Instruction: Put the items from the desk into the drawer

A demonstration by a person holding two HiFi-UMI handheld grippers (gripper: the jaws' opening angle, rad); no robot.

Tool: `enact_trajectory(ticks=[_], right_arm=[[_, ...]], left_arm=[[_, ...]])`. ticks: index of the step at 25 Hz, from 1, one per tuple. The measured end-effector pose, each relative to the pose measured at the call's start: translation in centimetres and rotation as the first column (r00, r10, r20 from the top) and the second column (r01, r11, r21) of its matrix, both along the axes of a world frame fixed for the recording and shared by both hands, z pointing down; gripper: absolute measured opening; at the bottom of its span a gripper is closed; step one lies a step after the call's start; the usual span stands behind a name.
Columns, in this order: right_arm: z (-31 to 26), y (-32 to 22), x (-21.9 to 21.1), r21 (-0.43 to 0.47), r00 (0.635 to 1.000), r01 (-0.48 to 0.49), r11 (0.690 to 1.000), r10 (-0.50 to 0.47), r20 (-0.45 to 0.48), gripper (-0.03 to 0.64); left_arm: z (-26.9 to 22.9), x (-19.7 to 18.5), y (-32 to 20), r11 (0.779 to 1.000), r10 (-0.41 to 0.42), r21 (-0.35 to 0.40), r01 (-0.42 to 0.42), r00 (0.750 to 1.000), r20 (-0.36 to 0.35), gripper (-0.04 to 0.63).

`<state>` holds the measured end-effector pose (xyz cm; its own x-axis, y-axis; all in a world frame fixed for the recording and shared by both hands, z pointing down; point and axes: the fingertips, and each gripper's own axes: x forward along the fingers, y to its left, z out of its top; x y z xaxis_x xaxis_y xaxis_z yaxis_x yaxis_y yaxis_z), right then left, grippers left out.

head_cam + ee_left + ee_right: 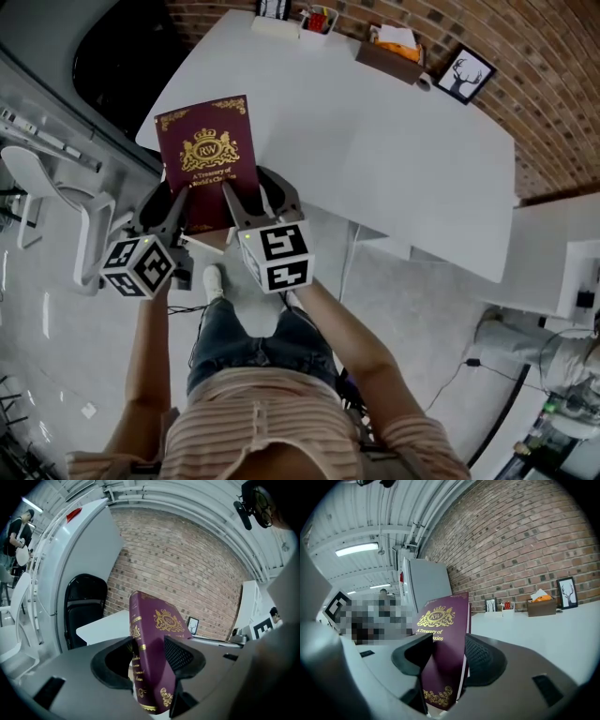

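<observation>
From the head view we see the maroon book (206, 155) held over the near corner of the white desk (375, 141), with both grippers at its near end. In the left gripper view we see the left gripper (149, 654) clamped on the book's spine edge. In the right gripper view we see the right gripper (441, 660) clamped across its cover.

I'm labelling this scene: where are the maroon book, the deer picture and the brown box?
maroon book (208, 150): head view, gold crest on its front cover.
deer picture (466, 75): head view, middle of the framed print.
brown box (386, 64): head view, its near side wall.
</observation>
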<state>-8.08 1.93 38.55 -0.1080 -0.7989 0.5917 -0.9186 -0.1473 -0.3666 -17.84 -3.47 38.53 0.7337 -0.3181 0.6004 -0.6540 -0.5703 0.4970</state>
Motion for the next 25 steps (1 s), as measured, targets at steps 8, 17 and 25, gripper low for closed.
enact_trajectory(ticks=[8, 17, 25], right_arm=[[3.5, -5.2, -7.5, -0.081, 0.988, -0.152, 0.985, 0.15, -0.021, 0.218], [-4.5, -1.9, 9.6, 0.281, 0.977, 0.192, 0.94, -0.156, -0.148, 0.216], [-3.3, -0.1, 8.7, 0.206, 0.993, 0.093, 0.974, -0.075, -0.093, 0.207]], left_arm=[[3.7, -6.8, -6.9, 0.985, 0.153, -0.074, -0.154, 0.988, -0.009, 0.202], [-5.1, 8.6, -0.1, 0.94, -0.148, 0.29, 0.179, 0.981, -0.126, 0.202], [-3.0, 8.2, 0.9, 0.981, -0.06, 0.178, 0.074, 0.995, -0.08, 0.201]])
